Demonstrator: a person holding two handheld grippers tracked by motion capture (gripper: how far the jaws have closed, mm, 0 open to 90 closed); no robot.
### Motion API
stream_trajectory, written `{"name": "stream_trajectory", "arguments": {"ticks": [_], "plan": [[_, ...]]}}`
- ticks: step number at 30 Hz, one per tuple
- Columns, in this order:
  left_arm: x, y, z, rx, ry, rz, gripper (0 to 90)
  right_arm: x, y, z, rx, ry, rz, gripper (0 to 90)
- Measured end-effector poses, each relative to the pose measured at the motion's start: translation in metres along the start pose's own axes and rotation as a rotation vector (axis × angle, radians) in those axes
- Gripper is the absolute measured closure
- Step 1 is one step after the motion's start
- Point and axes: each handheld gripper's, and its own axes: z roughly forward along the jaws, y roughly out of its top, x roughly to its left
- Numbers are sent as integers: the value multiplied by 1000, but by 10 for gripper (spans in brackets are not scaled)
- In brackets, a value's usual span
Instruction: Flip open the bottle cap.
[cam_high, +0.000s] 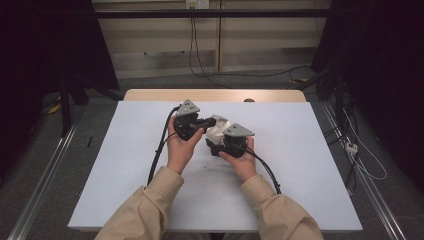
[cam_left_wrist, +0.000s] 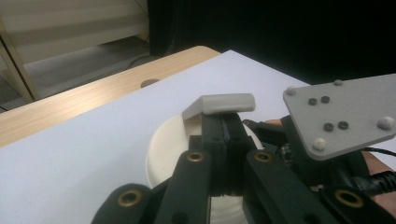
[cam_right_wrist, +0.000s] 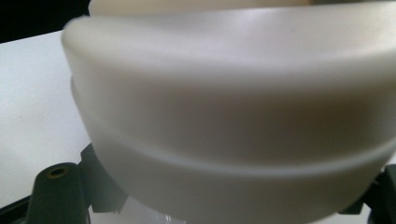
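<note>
In the high view, the white container (cam_high: 216, 131) is largely covered by the left gripper (cam_high: 204, 122) and right gripper (cam_high: 220, 142), whose jaws cannot be made out. In the right gripper view it is blurred and cut off by the frame's edges, and its contents cannot be determined.

My left gripper (cam_left_wrist: 224, 128) is black, its pivot bushings brass-coloured, and the right gripper (cam_high: 227, 145) at my three o'clock is black too — each topped by a plain grey plate with dark screws and whitish studs. The container (cam_right_wrist: 233, 116) between us is cream-white, unpatterned, its tab (cam_left_wrist: 219, 105) a duller beige-grey. The sheet (cam_high: 300, 150) is pale lavender-white — light wood table (cam_high: 150, 95) at twelve o'clock. My sleeves (cam_high: 145, 210) are tan.
</note>
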Motion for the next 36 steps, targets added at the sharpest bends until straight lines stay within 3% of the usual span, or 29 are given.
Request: {"name": "stream_trajectory", "arguments": {"ticks": [36], "plan": [[2,18,14,7,2,11,900,0,0,0,0,-1,2,188]]}}
